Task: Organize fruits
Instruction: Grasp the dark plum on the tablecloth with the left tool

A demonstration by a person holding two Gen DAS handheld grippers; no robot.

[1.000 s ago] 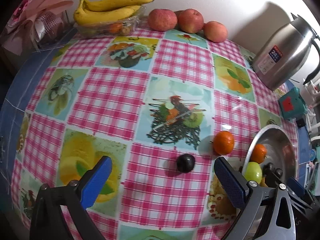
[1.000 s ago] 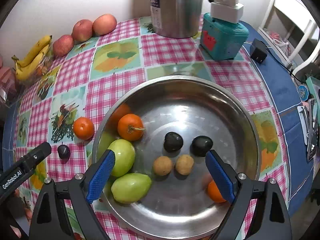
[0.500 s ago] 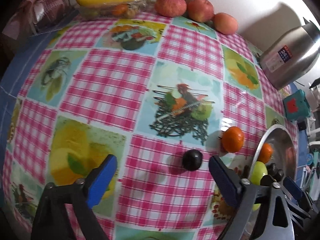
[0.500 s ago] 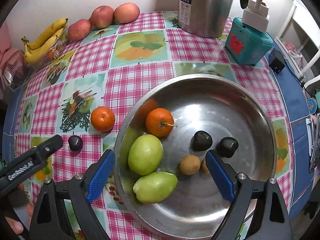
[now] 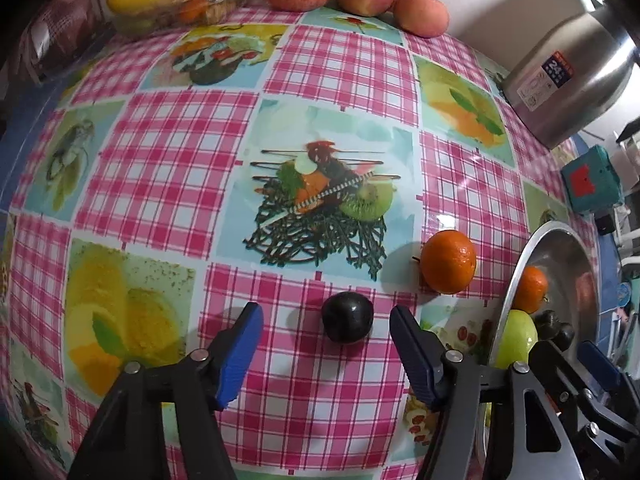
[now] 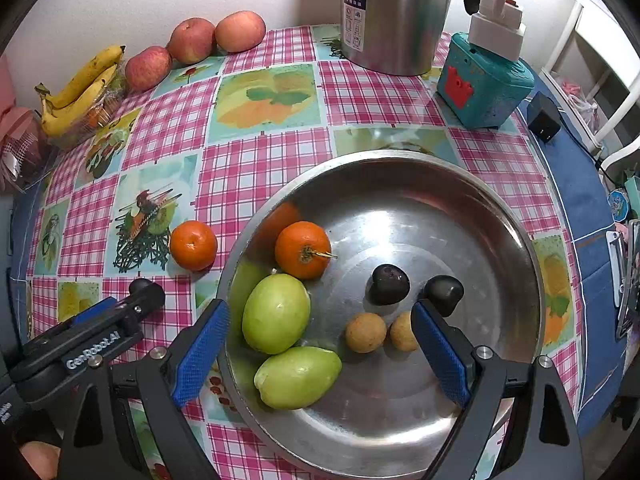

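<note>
Blue-padded fingers of the left gripper (image 5: 326,350) have just been closing around the small dark round plum (image 5: 347,323) on the pink checked tablecloth (image 5: 168,152), pads not touching it yet, so pickup looks like the step in hand. Next it needs to pinch gently, then lift over the rim of the big steel bowl (image 6: 532,248), I reckon, while the right gripper (image 6: 320,354) hangs wide open and empty above the green fruits inside. Further back a loose orange mandarin (image 5: 448,262) waits beside the bowl.

Checked tablecloth (image 5: 168,168) bears dark plum (image 5: 347,322), tangerine (image 5: 449,261), steel basin (image 6: 520,240).
</note>
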